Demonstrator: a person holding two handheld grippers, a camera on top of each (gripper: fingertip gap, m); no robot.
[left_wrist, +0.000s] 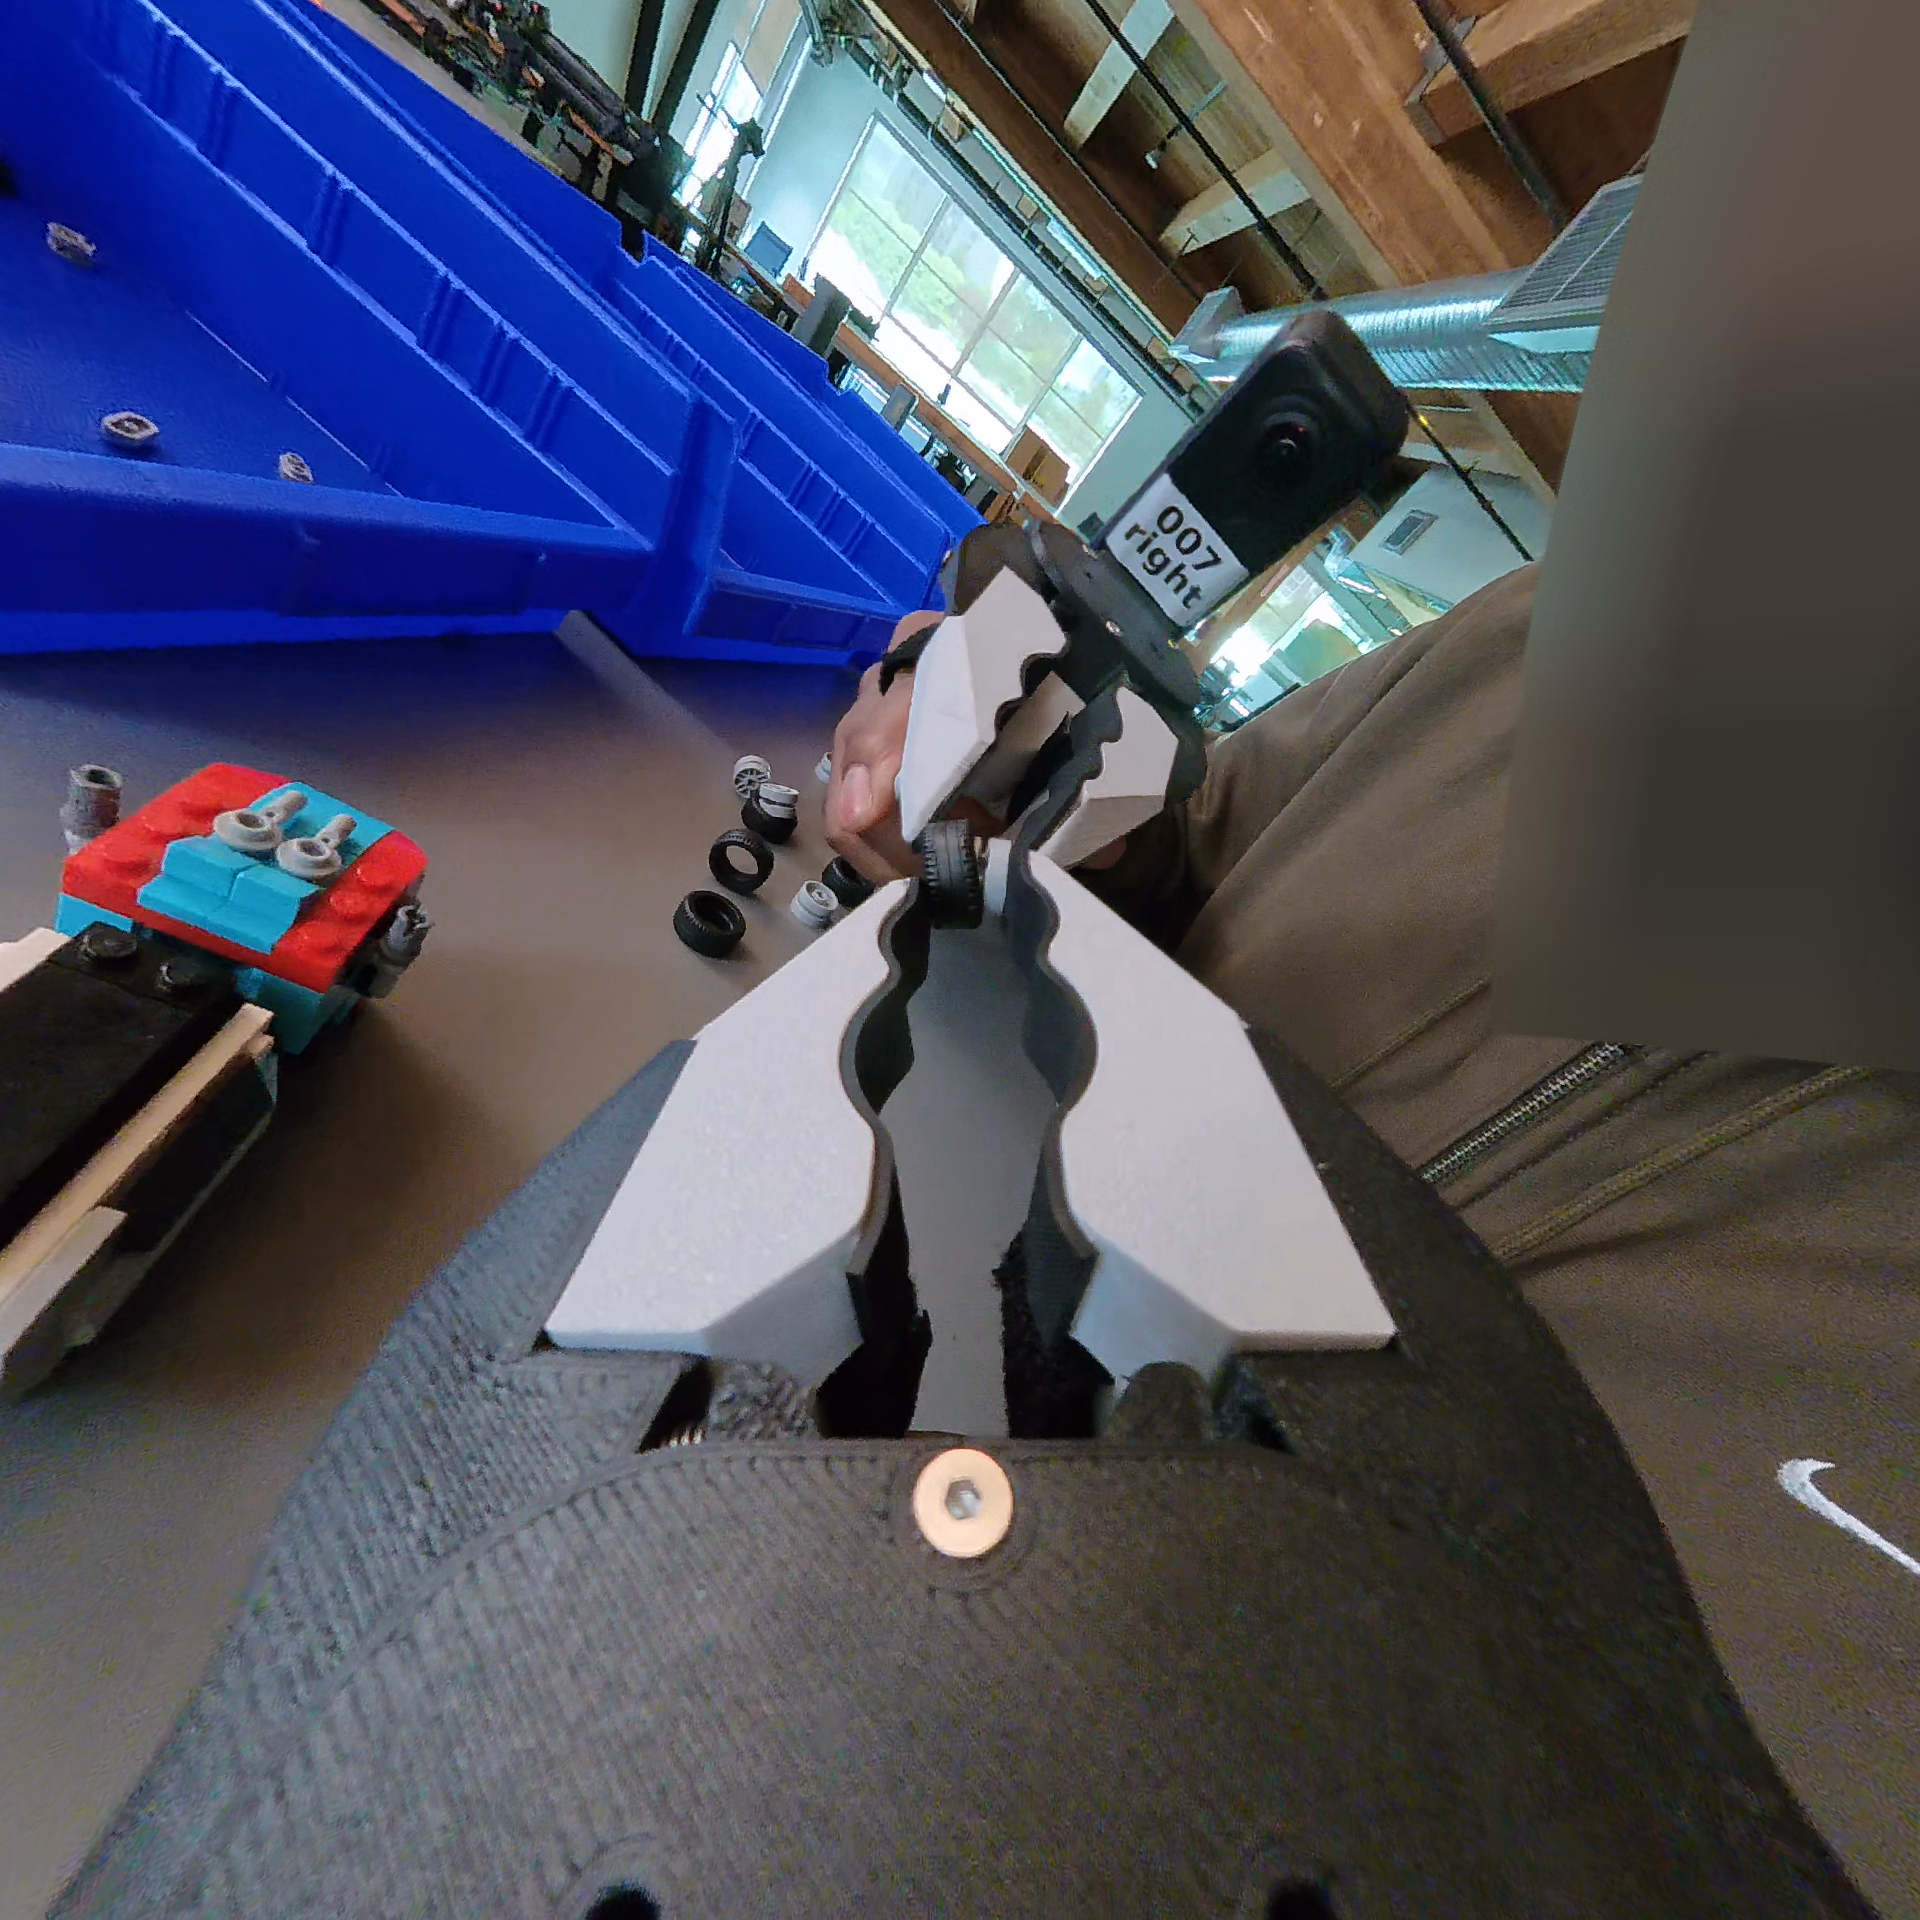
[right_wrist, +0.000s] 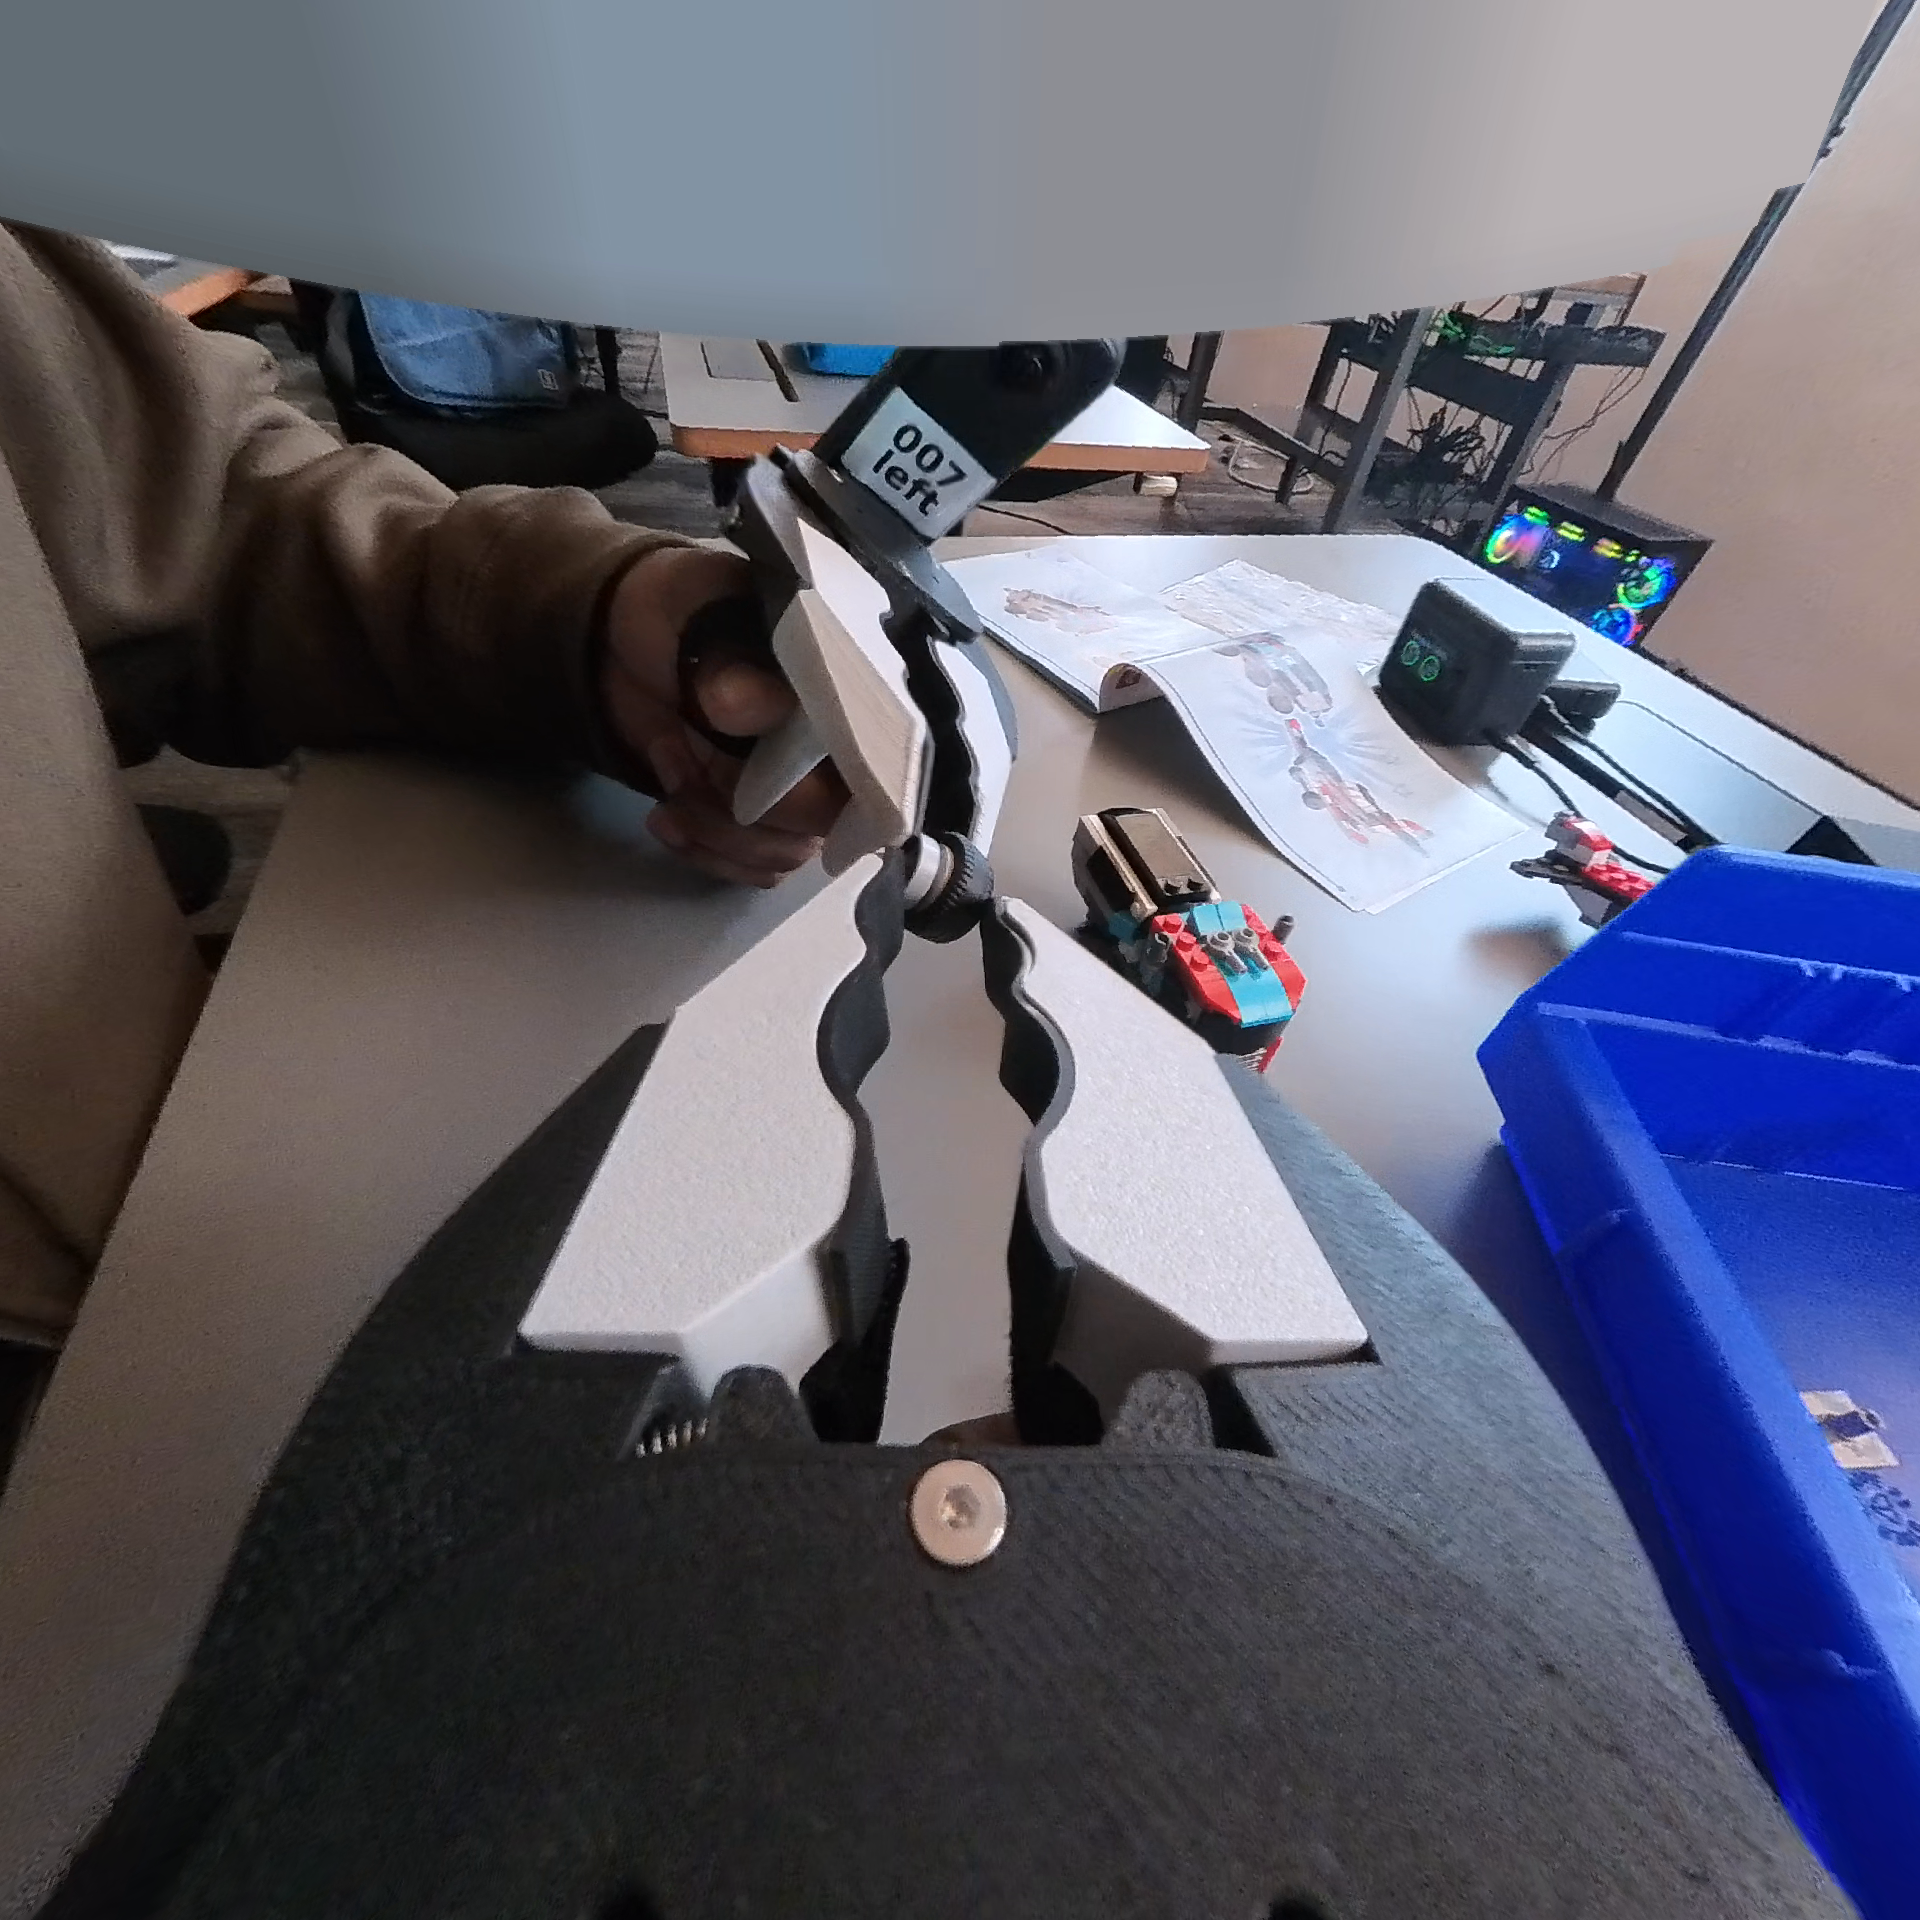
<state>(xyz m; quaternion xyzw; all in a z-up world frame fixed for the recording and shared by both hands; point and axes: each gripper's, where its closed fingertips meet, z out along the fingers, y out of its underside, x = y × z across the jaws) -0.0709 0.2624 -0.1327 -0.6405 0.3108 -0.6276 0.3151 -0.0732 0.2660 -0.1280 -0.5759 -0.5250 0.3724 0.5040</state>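
Where both grippers met, at twelve o'clock of each wrist view, the left gripper (left_wrist: 961, 883) and right gripper (right_wrist: 940, 894) were both clamped on one small wheel (left_wrist: 951, 873): black tyre (right_wrist: 961, 883), grey hub (right_wrist: 923, 868). It looked light; the rubber grippy and yielding, the hub stiff, best held across the tread. Which pads pressed tyre or hub stayed unclear.

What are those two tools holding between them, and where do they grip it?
A small wheel: the left tool grips the black tyre, the right tool the grey rim.
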